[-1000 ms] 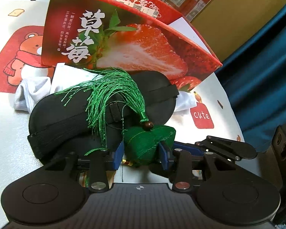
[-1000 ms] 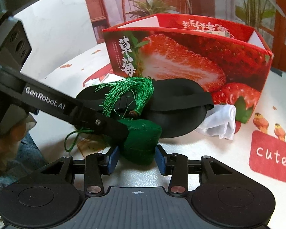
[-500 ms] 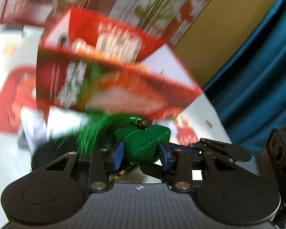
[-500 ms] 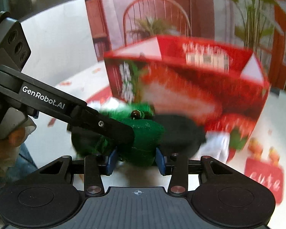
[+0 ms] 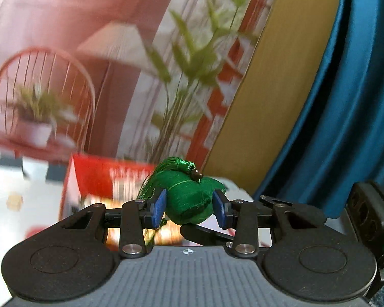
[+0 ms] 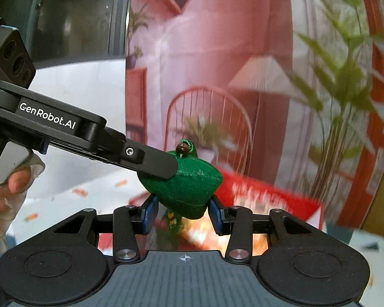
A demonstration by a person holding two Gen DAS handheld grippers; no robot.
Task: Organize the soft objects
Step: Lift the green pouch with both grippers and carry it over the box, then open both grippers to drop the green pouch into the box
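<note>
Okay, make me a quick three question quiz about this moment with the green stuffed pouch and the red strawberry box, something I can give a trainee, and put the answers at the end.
1. True or false: the green pouch rests on the table.
2. Which grippers are clamped on the pouch? A) left gripper only B) right gripper only C) both
3. Fill in: in the left wrist view, the pouch's tassel hangs on its ____ side.

Key
1. False. It is held up in the air, with the red box lower in view behind it.
2. C. Each gripper's blue pads press its sides.
3. Left, trailing down from the brown bead.
</note>
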